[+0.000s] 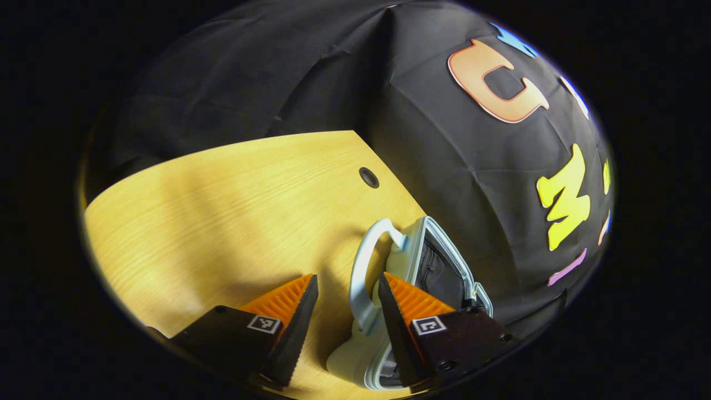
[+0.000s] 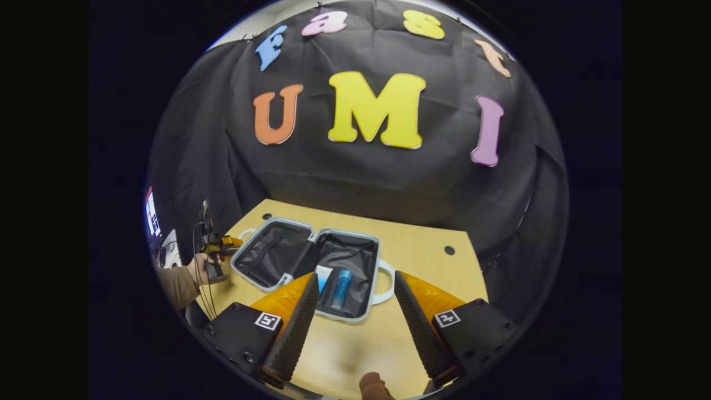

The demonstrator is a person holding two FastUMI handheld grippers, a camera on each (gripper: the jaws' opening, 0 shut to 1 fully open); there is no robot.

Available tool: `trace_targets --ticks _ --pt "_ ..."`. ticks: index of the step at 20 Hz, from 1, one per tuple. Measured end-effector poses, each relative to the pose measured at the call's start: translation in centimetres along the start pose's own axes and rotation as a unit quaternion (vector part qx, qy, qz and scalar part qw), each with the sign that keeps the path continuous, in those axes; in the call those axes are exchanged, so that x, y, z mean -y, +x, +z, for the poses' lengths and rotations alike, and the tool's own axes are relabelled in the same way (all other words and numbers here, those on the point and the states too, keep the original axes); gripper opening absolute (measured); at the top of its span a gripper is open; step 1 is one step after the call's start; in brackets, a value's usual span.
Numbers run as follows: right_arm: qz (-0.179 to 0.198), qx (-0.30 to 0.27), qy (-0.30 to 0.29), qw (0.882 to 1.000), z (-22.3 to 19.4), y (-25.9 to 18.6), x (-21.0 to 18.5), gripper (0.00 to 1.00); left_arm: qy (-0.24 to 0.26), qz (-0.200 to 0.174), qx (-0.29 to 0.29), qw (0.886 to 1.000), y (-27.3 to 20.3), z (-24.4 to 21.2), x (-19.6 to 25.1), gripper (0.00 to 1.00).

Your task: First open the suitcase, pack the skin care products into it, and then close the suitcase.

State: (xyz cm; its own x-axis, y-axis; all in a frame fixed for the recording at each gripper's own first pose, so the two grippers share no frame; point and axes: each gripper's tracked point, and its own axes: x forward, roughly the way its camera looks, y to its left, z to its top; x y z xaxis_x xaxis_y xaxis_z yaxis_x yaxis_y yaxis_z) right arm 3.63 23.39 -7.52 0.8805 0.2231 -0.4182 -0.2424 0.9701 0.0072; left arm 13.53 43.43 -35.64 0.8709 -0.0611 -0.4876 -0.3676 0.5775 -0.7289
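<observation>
The pale blue suitcase (image 2: 278, 225) lies open flat on the wooden table, both dark-lined halves facing up. In its right half rest a white-and-blue tube (image 2: 323, 274) and a blue bottle (image 2: 341, 289). My right gripper (image 2: 355, 278) hovers open over the table in front of the case, nothing between its fingers. A hand holds my left gripper (image 2: 218, 245) at the case's left end. In the left gripper view, the suitcase (image 1: 444, 261) stands close at the right. Its handle (image 1: 360, 278) sits between the fingers of the open left gripper (image 1: 347, 294), near the right finger (image 1: 411, 303).
The wooden table (image 1: 222, 222) has a cable hole (image 1: 369, 178) near the back edge and another hole (image 2: 450, 250) right of the case. A sleeved arm (image 2: 175, 283) and a screen (image 2: 151, 216) are at the left. A fingertip (image 2: 372, 386) shows at the bottom.
</observation>
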Motion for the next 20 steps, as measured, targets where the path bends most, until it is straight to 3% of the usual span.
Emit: trace_targets --ticks 1,2,3,4,5,8,10,16,20 --pt "-0.009 0.007 0.011 1.000 0.2 -1.3 0.3 0.81 -0.004 -0.001 -0.001 1.000 0.4 -0.1 0.1 0.66" --pt "-0.010 0.009 0.023 1.000 0.3 -2.4 0.3 0.81 -0.006 0.004 -0.001 1.000 0.9 -0.1 -0.1 0.40" --pt "-0.015 0.008 0.031 0.999 0.2 -3.1 0.5 0.80 -0.014 0.001 0.000 1.000 1.0 -0.1 0.0 0.32" --pt "-0.021 0.008 0.035 0.999 0.3 -3.7 1.0 0.81 -0.024 -0.006 0.001 1.000 1.2 0.1 0.6 0.35" --pt "-0.023 0.009 0.040 0.999 0.3 -4.1 1.3 0.81 -0.032 -0.001 0.002 0.999 1.2 0.1 0.2 0.20" --pt "-0.036 0.020 0.047 0.998 0.9 -5.0 2.6 0.80 -0.051 0.008 0.008 0.999 1.0 0.3 0.3 0.16" --pt "-0.040 0.027 0.054 0.997 1.2 -5.5 3.5 0.81 -0.036 0.020 0.009 0.999 1.0 0.2 0.6 0.15" --pt "-0.069 0.062 0.080 0.992 2.0 -7.3 7.6 0.81 0.075 0.048 0.058 0.994 -2.2 3.3 4.6 0.07" --pt "-0.089 0.122 0.079 0.985 4.5 -9.0 10.7 0.81 0.173 0.060 0.104 0.978 -5.5 5.1 10.1 0.06"
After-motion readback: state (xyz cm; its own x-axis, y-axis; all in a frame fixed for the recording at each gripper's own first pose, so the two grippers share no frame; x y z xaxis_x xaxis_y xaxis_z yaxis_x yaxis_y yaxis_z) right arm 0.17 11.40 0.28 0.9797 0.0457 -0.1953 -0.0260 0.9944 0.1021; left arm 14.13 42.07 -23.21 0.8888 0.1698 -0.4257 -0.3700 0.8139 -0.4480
